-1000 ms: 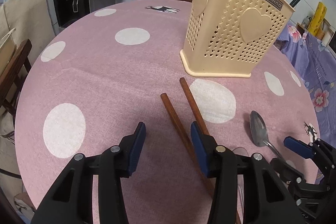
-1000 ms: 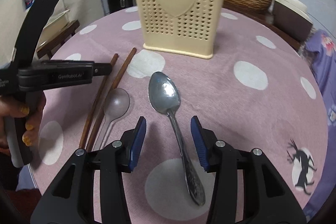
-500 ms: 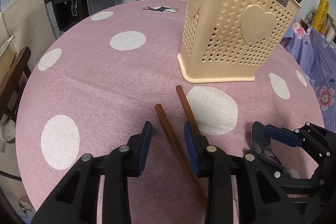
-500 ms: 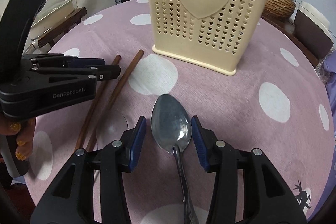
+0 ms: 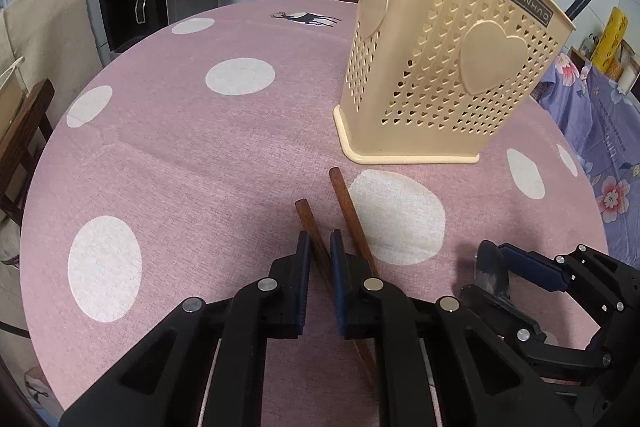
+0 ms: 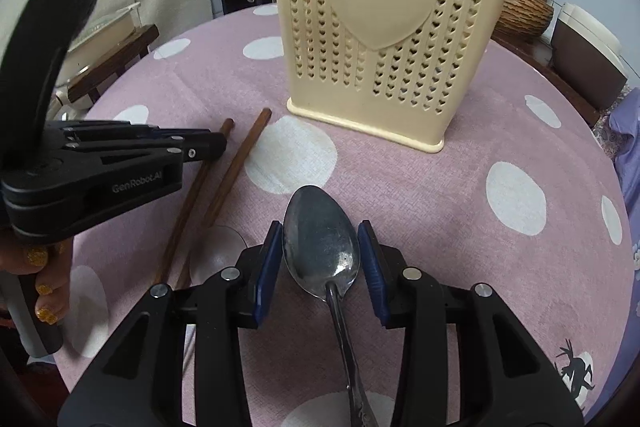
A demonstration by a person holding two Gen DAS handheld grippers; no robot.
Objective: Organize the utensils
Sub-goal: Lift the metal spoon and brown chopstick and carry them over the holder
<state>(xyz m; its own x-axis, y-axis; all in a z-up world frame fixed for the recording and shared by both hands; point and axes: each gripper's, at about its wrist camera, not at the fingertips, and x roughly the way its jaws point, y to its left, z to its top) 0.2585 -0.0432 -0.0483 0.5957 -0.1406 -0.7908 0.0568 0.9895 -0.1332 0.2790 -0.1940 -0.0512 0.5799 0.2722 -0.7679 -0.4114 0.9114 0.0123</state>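
Observation:
Two brown wooden chopsticks lie side by side on the pink dotted tablecloth. My left gripper is closing on the left chopstick, and its blue pads meet the stick's sides. The other chopstick lies just right of it. A metal spoon rests bowl-forward in front of the cream perforated utensil holder. My right gripper is closing too, its pads against both edges of the spoon's bowl. Both utensils still lie on the cloth.
A clear plastic spoon lies between the chopsticks and the metal spoon. The holder holds dark handles at its far side. A person's hand grips the left tool. A chair stands at the table's left edge.
The left jaws narrowed from wide apart onto the left chopstick. My right gripper slid forward from the spoon's handle to its bowl, and its jaws drew in slightly.

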